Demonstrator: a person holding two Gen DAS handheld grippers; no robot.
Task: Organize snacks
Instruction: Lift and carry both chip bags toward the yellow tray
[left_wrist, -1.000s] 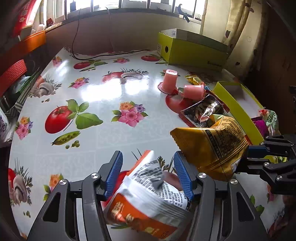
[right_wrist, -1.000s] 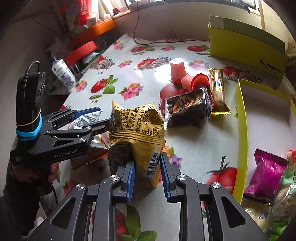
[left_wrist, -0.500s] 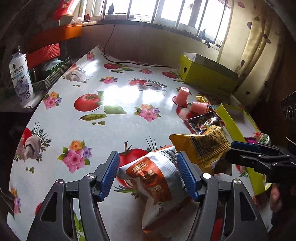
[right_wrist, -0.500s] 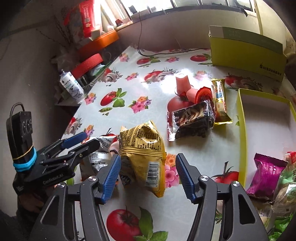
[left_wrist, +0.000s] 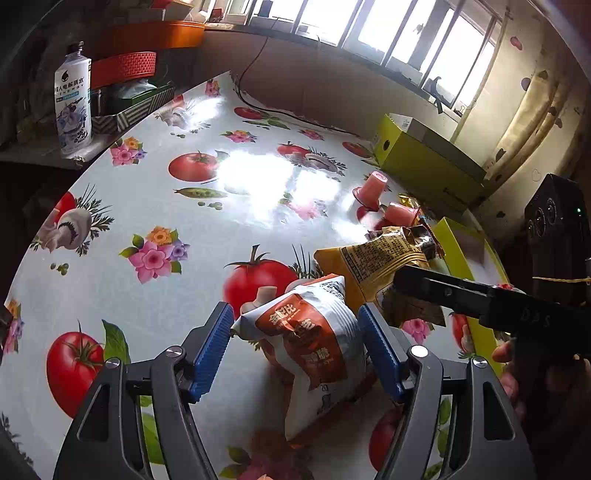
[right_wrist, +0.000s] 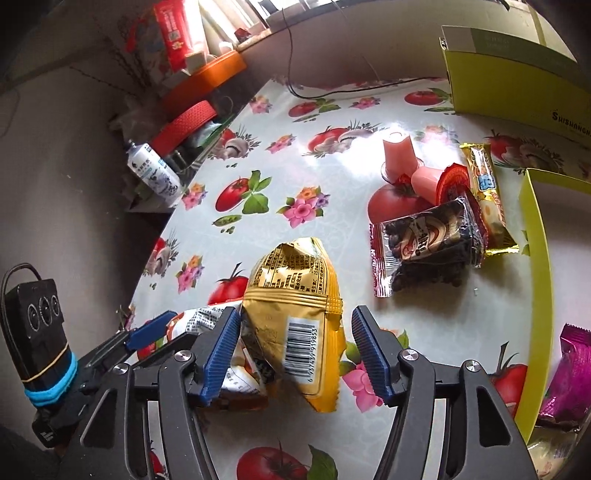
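A white and orange snack bag (left_wrist: 310, 343) lies on the tablecloth between the open jaws of my left gripper (left_wrist: 297, 347), apparently loose. A yellow snack bag (right_wrist: 295, 314) lies between the open jaws of my right gripper (right_wrist: 295, 349), leaning on the white bag (right_wrist: 207, 319). The yellow bag also shows in the left wrist view (left_wrist: 373, 262), with the right gripper's dark fingers (left_wrist: 443, 291) beside it. The left gripper (right_wrist: 147, 328) shows at the lower left of the right wrist view.
A dark bean packet (right_wrist: 428, 247), a yellow bar (right_wrist: 484, 195) and two pink jelly cups (right_wrist: 399, 158) lie further back. An open yellow-green tray (right_wrist: 539, 258) at right holds a purple packet (right_wrist: 569, 376). A yellow-green box (left_wrist: 424, 166) stands at the back. A spray bottle (left_wrist: 72, 107) stands left.
A second ago both grippers were shut on their bags. Both have opened wide and pulled back and up; the two bags now lie on the table.
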